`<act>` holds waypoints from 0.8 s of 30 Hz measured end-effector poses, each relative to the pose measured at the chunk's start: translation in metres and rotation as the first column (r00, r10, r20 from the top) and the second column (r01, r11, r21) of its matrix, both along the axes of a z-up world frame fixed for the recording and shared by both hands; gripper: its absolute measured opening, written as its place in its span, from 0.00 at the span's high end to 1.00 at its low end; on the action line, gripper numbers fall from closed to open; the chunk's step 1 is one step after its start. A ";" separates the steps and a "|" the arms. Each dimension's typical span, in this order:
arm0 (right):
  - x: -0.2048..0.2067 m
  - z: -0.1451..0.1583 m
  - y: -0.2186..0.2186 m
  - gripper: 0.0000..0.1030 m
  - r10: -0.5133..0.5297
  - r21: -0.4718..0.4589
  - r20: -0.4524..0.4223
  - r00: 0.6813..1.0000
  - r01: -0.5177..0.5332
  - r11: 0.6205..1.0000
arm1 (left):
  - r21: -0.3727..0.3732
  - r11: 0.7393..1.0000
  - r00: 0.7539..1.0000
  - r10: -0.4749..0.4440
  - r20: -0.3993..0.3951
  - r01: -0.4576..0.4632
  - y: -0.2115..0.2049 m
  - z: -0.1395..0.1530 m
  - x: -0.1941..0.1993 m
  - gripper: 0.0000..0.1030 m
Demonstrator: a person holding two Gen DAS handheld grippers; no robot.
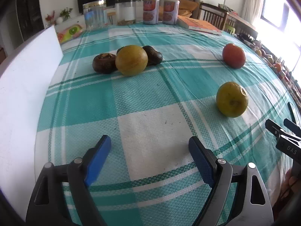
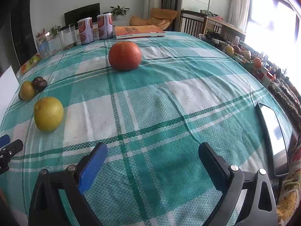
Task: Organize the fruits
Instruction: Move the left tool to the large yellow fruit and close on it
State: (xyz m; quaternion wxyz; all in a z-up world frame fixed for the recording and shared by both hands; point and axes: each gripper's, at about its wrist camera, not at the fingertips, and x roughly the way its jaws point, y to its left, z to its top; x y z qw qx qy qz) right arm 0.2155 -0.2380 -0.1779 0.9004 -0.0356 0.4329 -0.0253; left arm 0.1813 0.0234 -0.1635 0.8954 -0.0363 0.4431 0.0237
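On the teal checked tablecloth (image 1: 146, 94) lie a yellow fruit (image 1: 131, 60) touching dark brown fruits (image 1: 103, 63) on both sides, a second yellow fruit (image 1: 231, 99) alone at the right, and an orange fruit (image 1: 233, 55) farther back. My left gripper (image 1: 149, 143) is open and empty, low over the near cloth. My right gripper (image 2: 153, 150) is open and empty; the orange fruit (image 2: 124, 55) lies ahead of it, the lone yellow fruit (image 2: 48, 114) to its left, the yellow-and-brown cluster (image 2: 31, 90) far left. The right gripper also shows in the left wrist view (image 1: 282, 131).
A white board (image 1: 24, 86) stands at the table's left edge. Jars and two cans (image 1: 151, 10) and an orange book (image 1: 199, 25) line the far edge. A tablet (image 2: 272, 139) lies at the right edge. Fruit and clutter sit beyond it by the window.
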 end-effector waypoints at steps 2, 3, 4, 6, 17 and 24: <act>0.002 -0.002 -0.001 0.06 -0.002 0.009 -0.016 1.000 0.002 1.000 | 0.032 0.999 1.000 -0.013 0.012 0.012 -0.004 -0.003 -0.002 0.14; 0.003 -0.003 -0.001 0.06 -0.004 0.014 -0.021 1.000 0.005 1.000 | 0.038 0.999 1.000 -0.017 0.009 0.016 -0.005 -0.003 -0.001 0.13; 0.003 -0.004 -0.002 0.06 -0.008 0.020 -0.026 1.000 0.009 1.000 | 0.039 0.999 1.000 -0.016 0.007 0.016 -0.005 -0.003 -0.001 0.12; 0.005 -0.005 -0.004 0.06 -0.014 0.036 -0.034 0.999 0.016 0.999 | 0.037 0.999 1.000 -0.015 0.006 0.015 -0.004 -0.003 0.000 0.12; 0.004 -0.006 -0.006 0.05 -0.020 0.054 -0.040 0.999 0.022 0.998 | 0.040 0.999 1.000 -0.017 0.005 0.017 -0.004 -0.004 0.001 0.10; 0.004 -0.006 -0.006 0.03 -0.020 0.054 -0.044 0.999 0.022 0.998 | 0.040 0.999 1.000 -0.017 0.005 0.017 -0.004 -0.004 0.001 0.10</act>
